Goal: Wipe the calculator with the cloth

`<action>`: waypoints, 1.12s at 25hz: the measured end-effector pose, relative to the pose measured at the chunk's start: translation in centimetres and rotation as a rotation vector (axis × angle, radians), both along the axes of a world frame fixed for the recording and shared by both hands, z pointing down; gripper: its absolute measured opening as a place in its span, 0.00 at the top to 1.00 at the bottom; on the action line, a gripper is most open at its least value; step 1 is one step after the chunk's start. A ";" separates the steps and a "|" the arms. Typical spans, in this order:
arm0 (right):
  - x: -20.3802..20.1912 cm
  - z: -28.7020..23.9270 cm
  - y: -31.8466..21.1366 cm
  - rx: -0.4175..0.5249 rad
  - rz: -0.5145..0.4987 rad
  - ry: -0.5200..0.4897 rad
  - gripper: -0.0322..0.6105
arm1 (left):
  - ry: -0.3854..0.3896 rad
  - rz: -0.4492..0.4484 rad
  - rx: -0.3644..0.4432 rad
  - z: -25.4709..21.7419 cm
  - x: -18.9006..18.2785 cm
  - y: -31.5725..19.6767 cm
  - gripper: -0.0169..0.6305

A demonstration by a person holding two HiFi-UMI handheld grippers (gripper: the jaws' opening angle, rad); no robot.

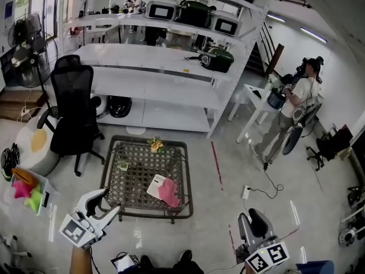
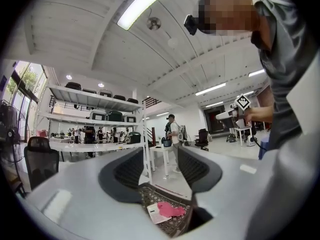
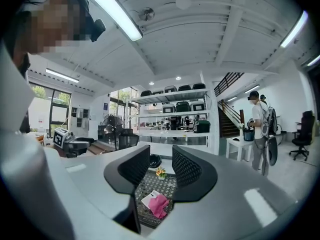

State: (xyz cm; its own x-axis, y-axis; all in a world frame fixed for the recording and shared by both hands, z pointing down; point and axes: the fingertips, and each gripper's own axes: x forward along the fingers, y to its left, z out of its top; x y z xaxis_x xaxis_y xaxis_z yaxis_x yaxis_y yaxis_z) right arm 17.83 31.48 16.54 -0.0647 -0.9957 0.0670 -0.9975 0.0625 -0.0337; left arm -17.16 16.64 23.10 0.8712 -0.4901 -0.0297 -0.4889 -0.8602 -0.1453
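**Q:** Jaws first: how do they stand?

**A:** Left gripper (image 2: 160, 170) and right gripper (image 3: 161, 165) each show two dark ribbed jaws spread apart, the right pair less widely. Nothing stands between either pair.

**Q:** Where are the task's things?

**A:** The flat white calculator (image 1: 155, 185) lies on the dark-framed woven wicker table (image 1: 137, 173), at lower centre of the head view. The crumpled pink cloth (image 1: 170, 193) rests on the calculator's right part. Both grippers point level and are well apart from the table, at the lower corners of that view.

**Q:** What does the approach call for?

**A:** In my judgement, one gripper should tip down onto a raised fold and close on cloth alone. The other could steady the calculator's bare left edge so it does not slide on the weave. The small yellow-flowered pot (image 1: 155, 145) at the table's upper edge is best avoided.
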 end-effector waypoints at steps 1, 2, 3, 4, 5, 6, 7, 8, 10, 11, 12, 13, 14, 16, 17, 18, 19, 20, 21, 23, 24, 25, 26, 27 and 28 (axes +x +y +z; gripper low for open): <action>0.2 0.0 -0.5 0.000 -0.006 -0.001 0.76 | 0.001 -0.007 0.001 0.0 0.1 -0.3 0.61; 0.5 -0.1 -0.9 -0.001 -0.013 -0.003 0.77 | 0.000 -0.014 -0.001 0.0 0.3 -0.5 0.61; 0.8 -0.1 -1.4 -0.003 -0.022 -0.006 0.76 | -0.003 -0.021 -0.006 0.0 0.6 -0.6 0.61; 1.2 0.0 -1.9 -0.004 -0.033 -0.010 0.77 | -0.009 -0.029 -0.013 0.0 0.9 -0.7 0.61; 1.6 0.2 -2.4 -0.006 -0.045 -0.015 0.76 | -0.017 -0.036 -0.023 0.0 1.4 -0.7 0.61; 2.1 0.4 -3.0 -0.008 -0.058 -0.022 0.77 | -0.027 -0.044 -0.039 0.1 1.9 -0.7 0.61; 2.7 0.8 -3.6 -0.011 -0.071 -0.031 0.76 | -0.039 -0.054 -0.053 0.3 2.5 -0.7 0.61; 3.4 1.2 -4.3 -0.013 -0.085 -0.041 0.77 | -0.048 -0.066 -0.059 0.3 2.9 -0.7 0.61; 4.7 1.7 -5.8 -0.013 -0.114 -0.060 0.77 | -0.057 -0.098 -0.055 0.3 3.7 -1.0 0.61; 5.3 1.8 -6.6 -0.010 -0.130 -0.066 0.76 | -0.060 -0.112 -0.063 0.3 4.2 -1.1 0.61; 5.8 1.9 -7.4 -0.007 -0.146 -0.069 0.76 | -0.064 -0.123 -0.081 0.2 5.0 -1.2 0.61; 6.4 1.9 -8.2 -0.005 -0.163 -0.071 0.76 | -0.068 -0.134 -0.097 0.1 5.8 -1.3 0.61; 7.1 2.0 -8.9 -0.005 -0.180 -0.074 0.77 | -0.072 -0.146 -0.102 -0.1 6.5 -1.4 0.61; 8.4 2.3 -10.4 -0.007 -0.214 -0.084 0.76 | -0.077 -0.172 -0.095 -0.4 8.0 -1.5 0.61; 9.0 2.4 -11.0 -0.008 -0.230 -0.088 0.76 | -0.078 -0.187 -0.086 -0.6 8.6 -1.5 0.61; 9.5 2.5 -11.7 -0.008 -0.246 -0.092 0.76 | -0.079 -0.202 -0.074 -0.8 9.1 -1.6 0.61; 10.0 2.6 -12.3 -0.006 -0.261 -0.097 0.77 | -0.083 -0.217 -0.067 -0.9 9.6 -1.6 0.61; 10.5 2.5 -12.9 -0.004 -0.276 -0.101 0.77 | -0.090 -0.230 -0.074 -0.9 10.1 -1.5 0.61; 10.8 2.5 -13.4 -0.003 -0.292 -0.104 0.76 | -0.097 -0.243 -0.085 -0.8 10.6 -1.4 0.61; 11.3 2.7 -14.3 -0.003 -0.330 -0.108 0.77 | -0.102 -0.276 -0.093 -1.0 11.2 -1.0 0.61; 11.5 2.8 -14.8 -0.005 -0.350 -0.110 0.76 | -0.101 -0.296 -0.093 -1.1 11.4 -0.7 0.61; 11.6 3.0 -15.2 -0.007 -0.369 -0.113 0.76 | -0.101 -0.317 -0.093 -1.2 11.5 -0.5 0.61; 11.7 3.0 -15.5 -0.008 -0.387 -0.116 0.76 | -0.101 -0.338 -0.095 -1.2 11.5 -0.2 0.61; 11.8 3.1 -15.8 -0.008 -0.403 -0.119 0.76 | -0.101 -0.358 -0.097 -1.3 11.5 0.0 0.61; 11.8 3.0 -16.1 -0.007 -0.419 -0.122 0.76 | -0.101 -0.376 -0.099 -1.3 11.5 0.3 0.61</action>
